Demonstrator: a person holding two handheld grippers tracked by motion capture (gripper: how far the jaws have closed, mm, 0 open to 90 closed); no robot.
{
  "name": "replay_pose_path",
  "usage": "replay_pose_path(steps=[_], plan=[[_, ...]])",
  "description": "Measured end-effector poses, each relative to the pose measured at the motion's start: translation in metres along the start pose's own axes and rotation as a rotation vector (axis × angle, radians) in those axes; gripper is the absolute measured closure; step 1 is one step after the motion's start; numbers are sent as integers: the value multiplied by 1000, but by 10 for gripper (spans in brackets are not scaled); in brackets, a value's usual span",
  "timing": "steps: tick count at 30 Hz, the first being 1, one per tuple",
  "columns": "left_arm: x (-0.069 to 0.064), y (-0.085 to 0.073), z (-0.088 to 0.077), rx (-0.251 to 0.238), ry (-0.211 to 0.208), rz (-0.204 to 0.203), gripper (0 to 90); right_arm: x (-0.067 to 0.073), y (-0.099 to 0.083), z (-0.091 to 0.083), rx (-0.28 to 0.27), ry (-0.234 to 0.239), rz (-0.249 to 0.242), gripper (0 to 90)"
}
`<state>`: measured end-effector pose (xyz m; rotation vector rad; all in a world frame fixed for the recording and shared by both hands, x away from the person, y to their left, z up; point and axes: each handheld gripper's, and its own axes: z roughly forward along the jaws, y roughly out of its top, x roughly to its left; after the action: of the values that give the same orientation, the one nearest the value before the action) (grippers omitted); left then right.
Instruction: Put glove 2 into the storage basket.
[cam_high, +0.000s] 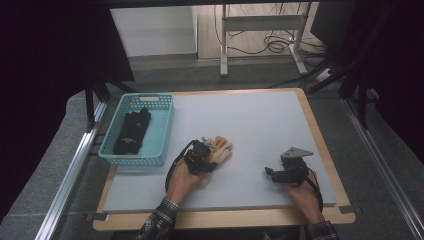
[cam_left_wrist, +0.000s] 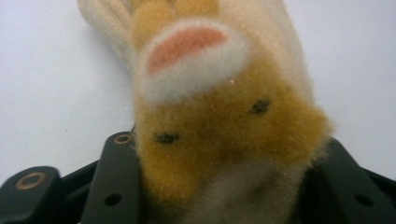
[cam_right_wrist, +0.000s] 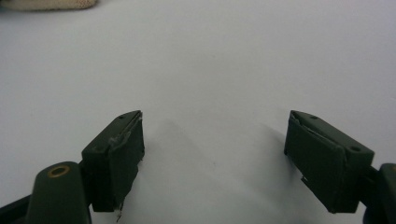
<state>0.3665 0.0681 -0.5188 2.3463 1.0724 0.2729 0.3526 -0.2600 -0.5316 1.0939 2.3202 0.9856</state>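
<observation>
Now the soft, fuzzy glove (cam_high: 218, 151), tan and cream with a little animal face on it, lies flat on the grey worktop (cam_high: 250, 125), near the middle and a bit toward the person's edge. In the left gripper view the glove (cam_left_wrist: 224, 126) shows two small dark eyes and a pink and white patch, and its cream fingers point away from the camera.

A black glove (cam_high: 132, 131) already lies inside the light blue plastic basket (cam_high: 120, 155), which sits at the far left corner of the worktop. So, as I judge it, one glove is put away and the fuzzy one is next. It has been grabbed but it looks not lifted yet. It has to be picked up, carried over to the basket and let go inside.

The left tongs (cam_high: 206, 151) are pinching the fuzzy glove. Their two black jaws press into the fur on both sides of the cuff end, so the glove is squeezed between them. The glove is thick, so the jaws stop partway and do not meet.

The right tongs (cam_high: 270, 172) rest low near the right edge of the worktop, well apart from the glove. Their jaws are spread wide, with nothing between them but bare worktop. They hold and touch nothing.
</observation>
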Motion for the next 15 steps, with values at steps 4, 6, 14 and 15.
replay_pose_path(steps=[4, 6, 14, 15], plan=[[3, 1, -3, -10, -9, -2, 552, 0, 0, 0, 0, 0, 0, 196], [5, 3, -7, -14, -13, -3, 552, 0, 0, 0, 0, 0, 0, 196], [21, 15, -36, -48, 25, -16, 551, 0, 0, 0, 0, 0, 0, 196], [24, 16, -40, -53, 30, -20, 550, 0, 0, 0, 1, 0, 2, 196]])
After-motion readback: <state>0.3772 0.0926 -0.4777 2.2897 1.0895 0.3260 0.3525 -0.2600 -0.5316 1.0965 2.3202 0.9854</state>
